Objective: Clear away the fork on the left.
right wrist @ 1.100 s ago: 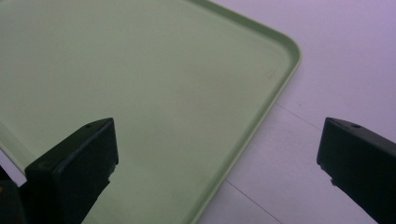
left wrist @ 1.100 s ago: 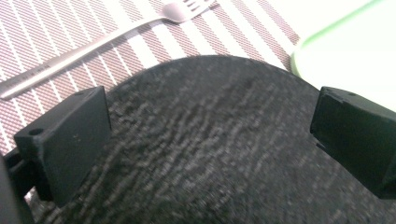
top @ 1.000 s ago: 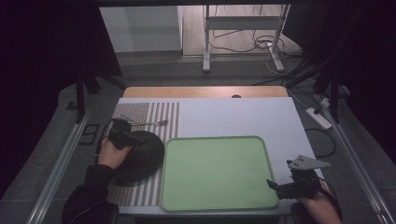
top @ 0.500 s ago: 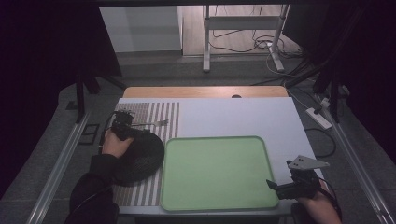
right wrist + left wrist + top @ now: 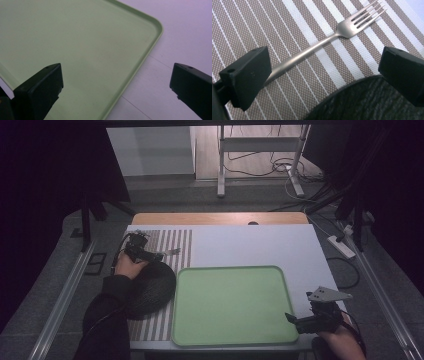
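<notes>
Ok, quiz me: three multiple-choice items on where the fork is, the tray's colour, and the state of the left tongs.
1. Where does the fork lie?
A. on the striped mat
B. in the tray
C. on the dark plate

2. What colour is the tray?
A. blue
B. light green
C. red

3. How do the left tongs stand?
A. shut on the fork
B. shut on the plate
C. open, holding nothing

Answers: 1 A, the fork rests flat on the stripes beside the dark plate. 2 B, both the high view and the right gripper view show it green. 3 C, the jaws stand wide apart above the fork's handle.
</notes>
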A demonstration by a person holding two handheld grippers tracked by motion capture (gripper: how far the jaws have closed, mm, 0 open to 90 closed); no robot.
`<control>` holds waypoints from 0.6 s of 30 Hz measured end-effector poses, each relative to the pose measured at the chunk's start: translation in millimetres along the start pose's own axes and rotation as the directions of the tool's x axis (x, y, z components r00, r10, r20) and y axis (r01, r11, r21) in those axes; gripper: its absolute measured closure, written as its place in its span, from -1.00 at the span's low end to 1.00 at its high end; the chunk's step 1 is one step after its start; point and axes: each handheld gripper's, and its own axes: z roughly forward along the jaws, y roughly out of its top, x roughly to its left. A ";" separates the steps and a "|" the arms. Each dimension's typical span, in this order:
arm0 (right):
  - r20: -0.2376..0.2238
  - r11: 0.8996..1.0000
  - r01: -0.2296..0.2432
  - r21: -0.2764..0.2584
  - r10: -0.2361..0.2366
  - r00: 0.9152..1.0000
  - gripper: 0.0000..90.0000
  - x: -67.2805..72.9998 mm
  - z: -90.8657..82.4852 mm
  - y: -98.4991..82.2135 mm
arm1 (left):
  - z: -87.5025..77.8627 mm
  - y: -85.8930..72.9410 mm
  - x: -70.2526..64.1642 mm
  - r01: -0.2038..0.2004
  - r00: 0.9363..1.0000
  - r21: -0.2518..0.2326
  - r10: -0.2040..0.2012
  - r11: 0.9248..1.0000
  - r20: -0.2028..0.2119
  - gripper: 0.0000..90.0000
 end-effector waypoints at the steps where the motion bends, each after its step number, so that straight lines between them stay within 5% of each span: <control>1: 0.000 1.000 0.000 0.000 0.000 1.000 -1.00 0.0 0.0 0.0 | 0.4 0.8 1.2 -0.001 1.000 0.003 0.001 1.000 -0.006 -1.00; 6: -0.001 1.000 0.003 -0.002 -0.003 1.000 -1.00 0.4 0.2 -0.1 | -2.5 3.0 9.7 0.002 1.000 -0.001 -0.002 1.000 0.001 -0.70; 11: -0.001 1.000 0.005 -0.002 -0.005 1.000 -1.00 0.5 0.2 0.0 | -2.9 4.0 18.2 0.014 1.000 0.011 -0.014 1.000 0.003 0.14; 14: -0.001 1.000 0.006 -0.001 -0.006 1.000 -1.00 0.6 0.3 0.0 | -0.9 4.7 23.7 0.013 0.999 0.023 -0.012 1.000 -0.041 0.65; 16: -0.001 1.000 0.007 -0.001 -0.007 1.000 -1.00 0.7 0.3 0.0 | 0.6 4.4 28.5 0.005 0.998 0.019 -0.004 1.000 -0.069 0.91; 18: -0.002 1.000 0.008 -0.001 -0.008 1.000 -1.00 0.8 0.3 0.0 | 3.4 4.1 34.5 0.019 0.996 0.028 -0.016 0.999 -0.089 0.97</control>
